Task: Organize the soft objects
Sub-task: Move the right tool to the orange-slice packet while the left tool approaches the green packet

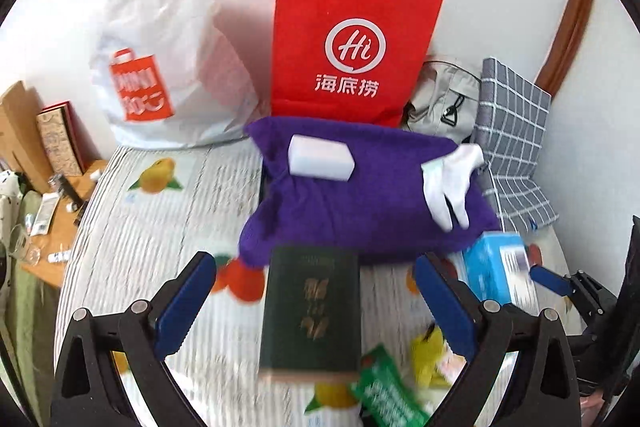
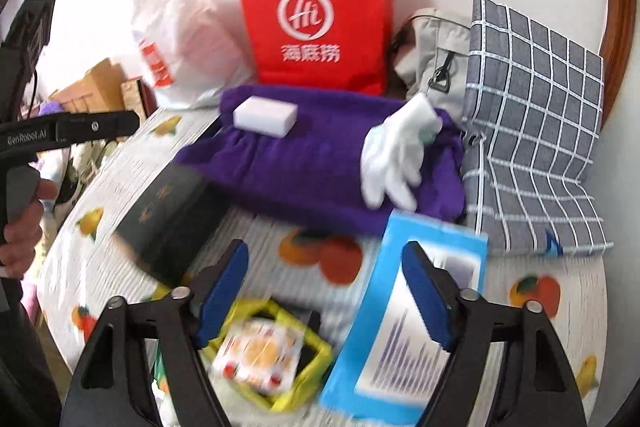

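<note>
Fruit-print bedspread point(image 1: 160, 227), purple towel point(image 1: 360, 203) beyond both parted jaws.

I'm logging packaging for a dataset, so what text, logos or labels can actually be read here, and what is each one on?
"Hi" in a white ring, with "海底捞" beneath: red paper bag.
"MINI", partly creased, on an orange bag logo: white plastic bag.
"GenRobot.AI": body of the left gripper, seen from the right wrist view.
Gold lettering on the dark green book: too blurred to read.
Print on the blue box and the green packet: too blurred to read.
</note>
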Available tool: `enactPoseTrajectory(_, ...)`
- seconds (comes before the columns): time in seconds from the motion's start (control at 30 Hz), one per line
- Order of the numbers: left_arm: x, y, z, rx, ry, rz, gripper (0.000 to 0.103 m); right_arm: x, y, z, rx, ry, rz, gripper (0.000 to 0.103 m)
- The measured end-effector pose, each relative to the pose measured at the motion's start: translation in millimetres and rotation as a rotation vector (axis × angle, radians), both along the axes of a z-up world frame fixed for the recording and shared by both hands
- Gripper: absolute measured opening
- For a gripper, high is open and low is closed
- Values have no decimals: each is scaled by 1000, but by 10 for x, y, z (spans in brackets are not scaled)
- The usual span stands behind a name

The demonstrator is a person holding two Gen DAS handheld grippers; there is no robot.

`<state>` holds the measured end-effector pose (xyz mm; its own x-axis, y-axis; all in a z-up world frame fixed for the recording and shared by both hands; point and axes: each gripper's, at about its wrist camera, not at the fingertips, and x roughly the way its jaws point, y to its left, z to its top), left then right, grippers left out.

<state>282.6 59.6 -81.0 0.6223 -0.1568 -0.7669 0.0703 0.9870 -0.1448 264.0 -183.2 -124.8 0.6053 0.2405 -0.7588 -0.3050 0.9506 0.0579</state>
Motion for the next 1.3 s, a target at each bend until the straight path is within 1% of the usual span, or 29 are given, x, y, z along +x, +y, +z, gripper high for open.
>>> enactPoseTrajectory(0.07, -162, 57, -41, -15, 10, 7, 100, -163, 60, -56, -5, 11, 28, 68)
enactPoseTrajectory(0.2, -406, 140, -169, -60, 40, 6, 100, -428, 182, -163, -19, 29, 84, 69)
enactPoseTrajectory(0.3, -536, 154, -238, -84, 48, 2, 100, -580, 274, -242, -43, 19, 120, 69)
enactPoseTrajectory(0.4, -621, 173, -300, -107, 60, -9, 100, -623, 382, -353, -96, 19, 130, 70)
enactPoseTrajectory(0.57, -701, 203, -392, -126, 80, -24, 100, -526, 513, -577, -165, 67, 119, 70)
enactPoseTrajectory(0.63, -725, 228, -413, -131, 85, -26, 100, -490, 516, -637, -170, 90, 107, 60)
enactPoseTrajectory(0.7, -744, 249, -415, -134, 83, -26, 100, -485, 485, -634, -124, 110, 119, 40)
enactPoseTrajectory(0.73, -750, 258, -414, -135, 82, -25, 100, -494, 472, -621, -106, 116, 123, 34)
enactPoseTrajectory(0.77, -760, 270, -414, -138, 82, -23, 100, -508, 468, -606, -95, 124, 130, 25)
enactPoseTrajectory(0.83, -773, 283, -413, -146, 83, -22, 100, -545, 476, -574, -95, 128, 138, 16)
enactPoseTrajectory(0.87, -781, 284, -414, -146, 83, -20, 100, -560, 476, -559, -91, 124, 138, 8)
enactPoseTrajectory(0.9, -788, 286, -414, -146, 85, -18, 100, -584, 467, -539, -71, 126, 144, 5)
enactPoseTrajectory(1.0, -825, 286, -416, -153, 87, -19, 100, -641, 442, -491, -59, 123, 128, 1)
enactPoseTrajectory(1.1, -866, 280, -428, -151, 90, -18, 100, -744, 366, -410, -31, 136, 131, 1)
enactPoseTrajectory(1.2, -899, 268, -451, -158, 96, -21, 100, -900, 251, -363, -29, 149, 132, 1)
enactPoseTrajectory(1.23, -905, 262, -460, -157, 98, -22, 100, -930, 224, -359, -36, 148, 127, 1)
enactPoseTrajectory(1.3, -922, 244, -479, -157, 104, -23, 100, -980, 149, -341, -59, 131, 85, 5)
